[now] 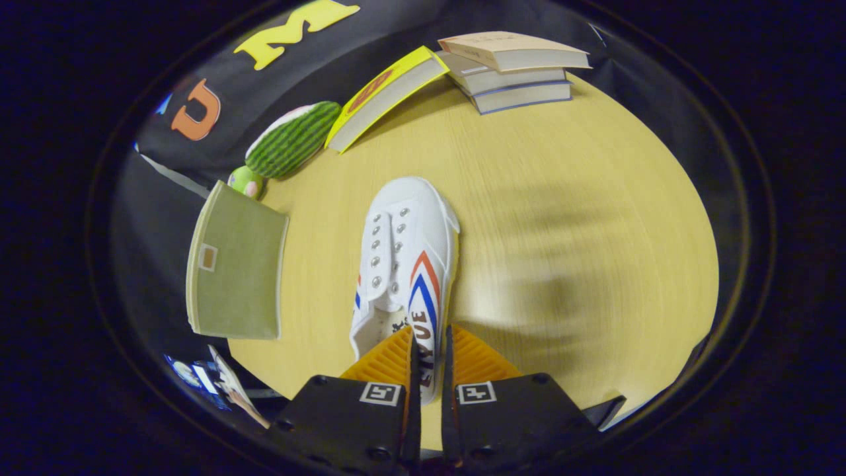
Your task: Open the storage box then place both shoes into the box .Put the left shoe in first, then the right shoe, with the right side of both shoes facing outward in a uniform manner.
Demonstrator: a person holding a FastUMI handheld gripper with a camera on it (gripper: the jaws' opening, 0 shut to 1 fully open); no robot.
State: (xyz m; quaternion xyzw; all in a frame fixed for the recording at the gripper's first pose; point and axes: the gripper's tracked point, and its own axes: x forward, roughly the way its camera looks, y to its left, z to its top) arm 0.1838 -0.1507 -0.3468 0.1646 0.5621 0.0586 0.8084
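**Canvas shoe pinched at the heel collar: light, soft, and apt to swing**

The gripper (427, 360) has its two fingers drawn close together with the side wall of the white shoe (406, 258) caught between them near the heel opening; both fingers appear to press on that thin canvas edge. The shoe runs straight ahead of the fingers, toe pointing away, over the wooden table (562, 198); whether its sole rests on the wood or hangs just clear of it I cannot tell.

My judgement is that the shoe is light and its canvas upper soft, so the wall folds easily under the pads, while the rubber sole is stiffer and carries most of the weight. Held by one side of the collar, the toe is likely to droop and pivot. A hold deeper on the heel counter would probably steady it.

The storage box (234, 268), a flat olive fabric shape, lies off to the left of the fingers, near the shoe, and looks shut.
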